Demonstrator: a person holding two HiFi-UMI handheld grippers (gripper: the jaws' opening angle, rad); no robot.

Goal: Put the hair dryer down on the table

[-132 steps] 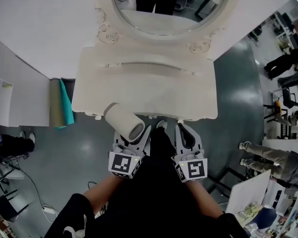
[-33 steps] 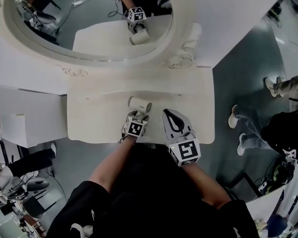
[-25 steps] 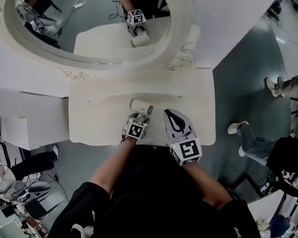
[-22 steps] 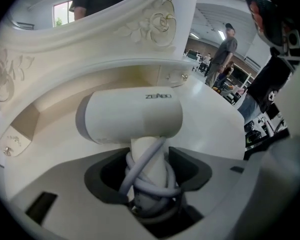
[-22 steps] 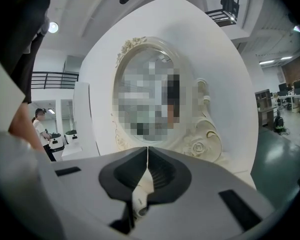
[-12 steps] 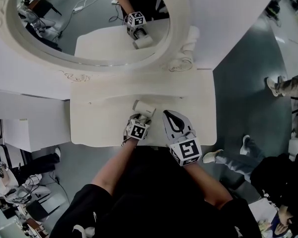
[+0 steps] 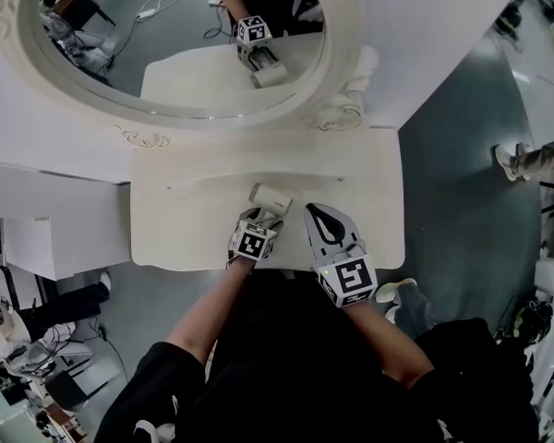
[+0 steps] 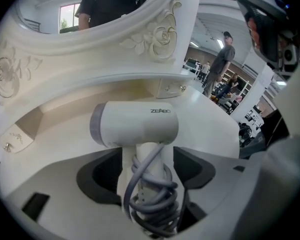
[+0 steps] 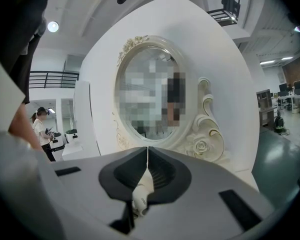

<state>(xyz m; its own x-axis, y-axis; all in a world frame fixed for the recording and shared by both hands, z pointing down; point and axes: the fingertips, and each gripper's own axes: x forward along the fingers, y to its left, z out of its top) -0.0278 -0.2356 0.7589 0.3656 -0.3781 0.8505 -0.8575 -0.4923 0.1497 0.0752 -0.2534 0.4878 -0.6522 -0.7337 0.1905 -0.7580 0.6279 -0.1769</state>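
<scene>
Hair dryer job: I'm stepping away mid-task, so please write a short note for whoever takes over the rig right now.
Left claw: jaws opening, with the hair dryer's cord-wrapped handle between them and the pads off it.
Right claw: shut, empty, over the front of the table.
Hair dryer: appears to rest on the table, in front of the mirror.
Done: the set-down, as far as it shows.
Left: draw the left claw back clear of the handle and cord.

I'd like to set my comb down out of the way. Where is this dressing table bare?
Bare: the dressing table's left half, from hair dryer to left edge, and the right rear corner by the mirror frame. Crowded: front middle, the hair dryer, the opening left gripper round its handle, the right gripper.
</scene>
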